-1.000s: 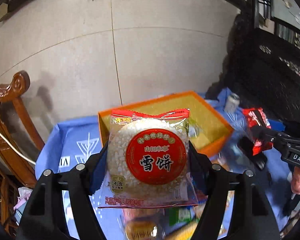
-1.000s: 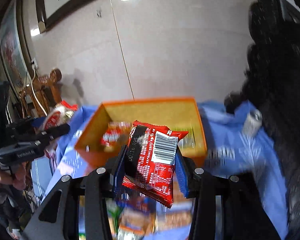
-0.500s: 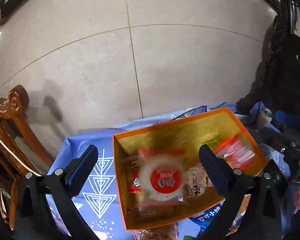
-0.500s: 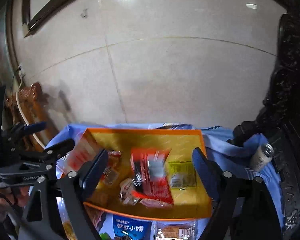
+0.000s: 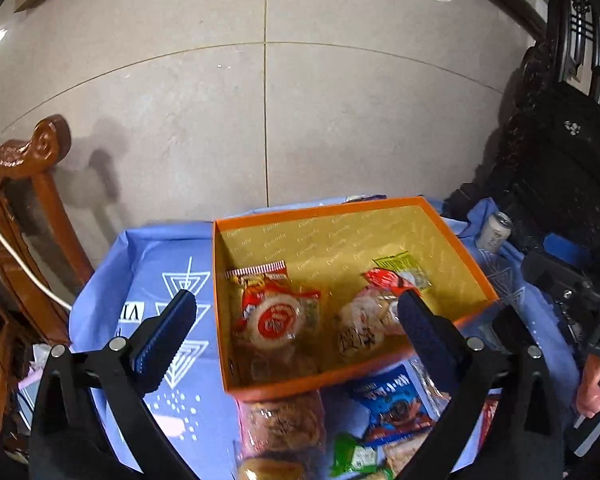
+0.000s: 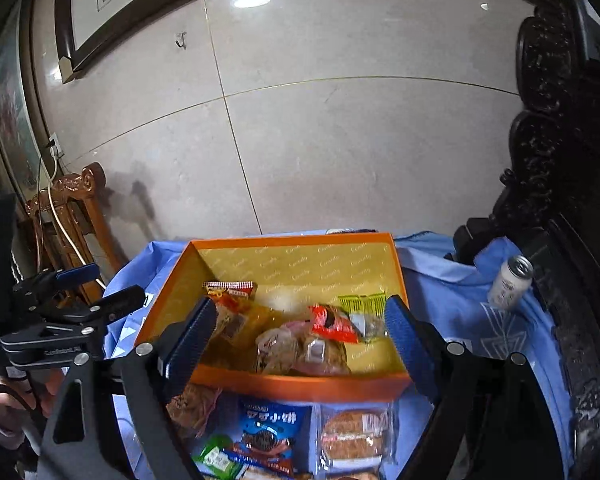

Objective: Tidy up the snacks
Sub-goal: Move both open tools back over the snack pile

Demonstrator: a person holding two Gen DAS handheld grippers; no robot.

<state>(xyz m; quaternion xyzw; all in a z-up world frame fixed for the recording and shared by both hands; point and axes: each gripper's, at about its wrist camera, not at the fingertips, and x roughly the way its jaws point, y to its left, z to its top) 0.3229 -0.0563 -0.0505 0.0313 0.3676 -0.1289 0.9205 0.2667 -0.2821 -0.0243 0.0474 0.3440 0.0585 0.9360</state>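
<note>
Blue patterned tablecloth [image 5: 148, 276], tiled wall [image 5: 340, 120]

- An orange box [image 5: 340, 380] with a yellow lining sits open on the blue cloth.
- A round rice cracker pack [image 5: 274, 320] with a red label lies flat in its left half.
- A red packet [image 6: 334, 324] lies tilted on other packs at its right.
- A blue cookie pack [image 6: 268, 432] and more wrapped snacks lie on the cloth in front of the box.
</note>
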